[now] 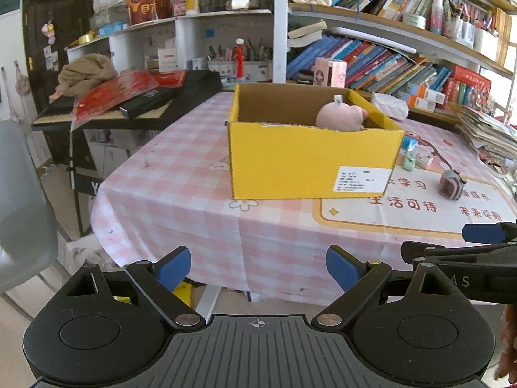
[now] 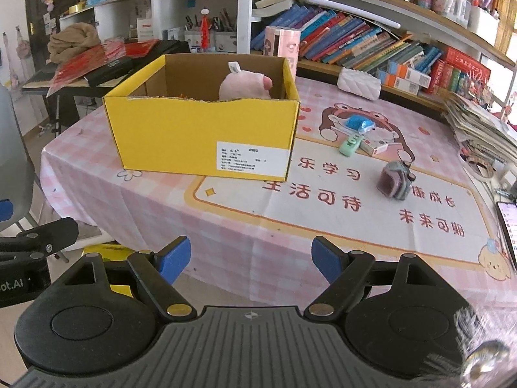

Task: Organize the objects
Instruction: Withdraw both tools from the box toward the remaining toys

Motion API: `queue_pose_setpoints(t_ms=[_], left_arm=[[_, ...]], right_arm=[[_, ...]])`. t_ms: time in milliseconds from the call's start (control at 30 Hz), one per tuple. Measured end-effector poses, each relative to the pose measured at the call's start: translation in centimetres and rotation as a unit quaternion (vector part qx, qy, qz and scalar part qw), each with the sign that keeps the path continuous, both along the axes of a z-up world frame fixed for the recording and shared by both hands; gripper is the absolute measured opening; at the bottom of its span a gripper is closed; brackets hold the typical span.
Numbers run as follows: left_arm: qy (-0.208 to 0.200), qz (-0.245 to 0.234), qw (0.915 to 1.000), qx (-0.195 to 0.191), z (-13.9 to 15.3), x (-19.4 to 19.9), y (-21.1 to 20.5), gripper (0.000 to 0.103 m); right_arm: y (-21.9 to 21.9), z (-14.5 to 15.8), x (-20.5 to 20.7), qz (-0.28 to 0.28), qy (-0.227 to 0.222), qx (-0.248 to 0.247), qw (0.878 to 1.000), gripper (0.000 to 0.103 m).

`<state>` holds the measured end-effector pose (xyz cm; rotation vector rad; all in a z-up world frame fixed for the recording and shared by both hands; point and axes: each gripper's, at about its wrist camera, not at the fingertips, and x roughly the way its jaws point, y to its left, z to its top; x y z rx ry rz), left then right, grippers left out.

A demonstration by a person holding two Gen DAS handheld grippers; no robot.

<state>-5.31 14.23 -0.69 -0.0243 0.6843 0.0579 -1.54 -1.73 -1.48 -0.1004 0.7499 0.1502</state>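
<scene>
A yellow cardboard box (image 1: 307, 161) (image 2: 200, 135) stands on the pink checked tablecloth (image 1: 181, 200) (image 2: 323, 213), with a pink plush toy (image 1: 339, 117) (image 2: 244, 85) inside it. To the box's right lie a grey-purple toy (image 1: 451, 185) (image 2: 395, 181), a green clip (image 2: 349, 145) (image 1: 409, 161), a blue item (image 2: 359, 123) and a small white box (image 2: 374, 146). My left gripper (image 1: 258, 266) hangs open before the table's front edge, nothing between its fingers. My right gripper (image 2: 250, 258) is also open and empty, beside the left one.
Bookshelves (image 2: 371, 45) full of books rise behind the table. A keyboard (image 1: 129, 106) piled with red packets and a cloth stands at the left. A paper stack (image 2: 481, 132) and a phone (image 2: 507, 226) sit at the table's right. A grey chair (image 1: 22, 207) stands at the left.
</scene>
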Motion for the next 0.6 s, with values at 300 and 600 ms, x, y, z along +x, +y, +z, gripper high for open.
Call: queue_pose_setpoints(t_ms=[300,600], left_arm=[[0.006,-0.047,0.9989,-0.007,-0.3,1.1,-2.4,0.093],[0.009,-0.116,0.9931,-0.016,-0.5,3.1,-6.1,0.093]], right_arm=[[-2.3,-0.2,-0.7,-0.035,0.008,-0.009,0.999,0.082],[-6.2,-0.2,-0.7,-0.097,0.015,-0.012,0.995,0.082]])
